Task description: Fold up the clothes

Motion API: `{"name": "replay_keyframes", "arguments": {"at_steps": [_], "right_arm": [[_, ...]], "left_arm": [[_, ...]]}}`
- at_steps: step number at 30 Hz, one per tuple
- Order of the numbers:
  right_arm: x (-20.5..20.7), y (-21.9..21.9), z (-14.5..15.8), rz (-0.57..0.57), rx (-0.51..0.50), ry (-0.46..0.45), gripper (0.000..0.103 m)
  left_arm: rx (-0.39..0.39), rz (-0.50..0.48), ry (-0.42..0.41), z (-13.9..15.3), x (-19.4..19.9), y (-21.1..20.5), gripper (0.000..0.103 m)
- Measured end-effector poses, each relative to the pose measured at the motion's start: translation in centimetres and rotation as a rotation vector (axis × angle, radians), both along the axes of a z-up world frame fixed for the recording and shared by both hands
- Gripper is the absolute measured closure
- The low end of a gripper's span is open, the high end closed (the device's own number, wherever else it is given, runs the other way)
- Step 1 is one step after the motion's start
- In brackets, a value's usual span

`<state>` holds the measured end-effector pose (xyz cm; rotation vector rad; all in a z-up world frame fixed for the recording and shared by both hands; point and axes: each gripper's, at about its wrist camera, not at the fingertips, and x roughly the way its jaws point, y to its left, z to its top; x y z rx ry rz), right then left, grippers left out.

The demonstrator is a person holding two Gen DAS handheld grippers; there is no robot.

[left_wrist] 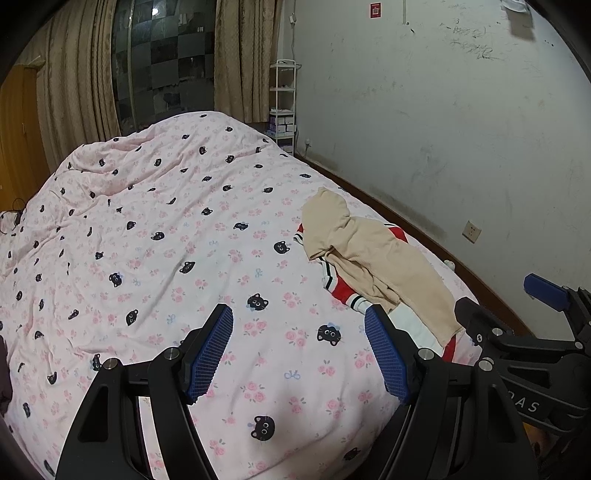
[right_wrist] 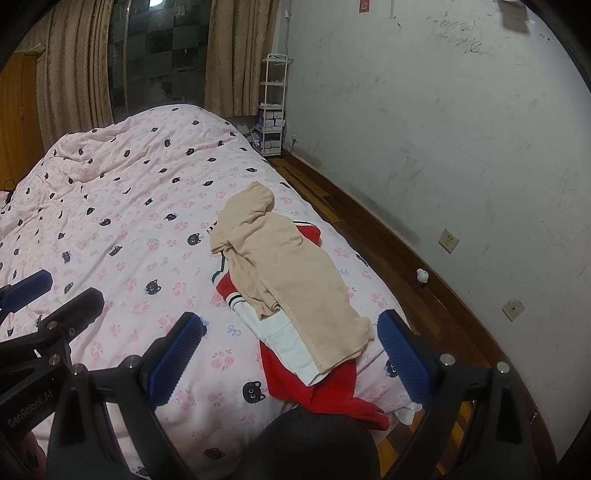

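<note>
Plainly, nothing is grasped yet: the left gripper [left_wrist: 299, 354] hangs over bare quilt with its jaws spread wide and empty, and the right gripper [right_wrist: 291, 354] is likewise released, its jaws straddling the near end of the clothes without touching them. The clothes lie in a heap toward the bed's [right_wrist: 110, 206] wall-side edge: a beige hooded top [right_wrist: 284, 266] draped over a red and white garment [right_wrist: 325, 384], at about two o'clock in the left wrist view and dead ahead, twelve o'clock, in the right one.

To start well, I would lift the beige top clear first, since it lies uppermost. Pinching it at two points well apart along one hem should let it hang flat, not bunched. Carrying it toward the open quilt at ten o'clock would give room to spread it. The red garment's near corner droops off the bed's edge, so a careless tug could drag it to the floor.

As for writing, "GenRobot.AI" reads on the left gripper's body in the right wrist view. Scribbles on the wall [right_wrist: 461, 147] and a red notice [left_wrist: 375, 10] high up are illegible.
</note>
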<state>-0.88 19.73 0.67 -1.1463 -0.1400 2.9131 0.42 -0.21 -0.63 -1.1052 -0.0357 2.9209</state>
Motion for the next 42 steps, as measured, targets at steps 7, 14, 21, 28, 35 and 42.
{"name": "replay_keyframes", "arguments": {"at_steps": [7, 14, 21, 28, 35, 42], "right_arm": [[-0.06, -0.25, -0.13, 0.001, 0.002, -0.004, 0.005], [0.02, -0.25, -0.1, 0.001, 0.001, -0.005, 0.005], [0.03, -0.32, -0.23, 0.001, 0.005, -0.005, 0.005], [0.04, -0.26, -0.24, 0.002, 0.004, -0.008, 0.005], [-0.05, -0.16, -0.24, 0.001, 0.004, -0.013, 0.005], [-0.07, -0.18, -0.28, 0.003, 0.004, -0.016, 0.005]], "left_arm": [[0.008, 0.0, -0.003, 0.22, -0.27, -0.14, 0.034], [0.009, 0.001, -0.005, 0.15, -0.36, -0.22, 0.034], [0.01, 0.003, -0.005, 0.1, -0.36, -0.25, 0.034], [0.01, 0.004, -0.006, -0.08, -0.38, -0.21, 0.034], [0.01, 0.002, -0.007, -0.16, -0.33, -0.28, 0.034], [0.011, 0.003, -0.009, -0.16, -0.37, -0.23, 0.034]]}}
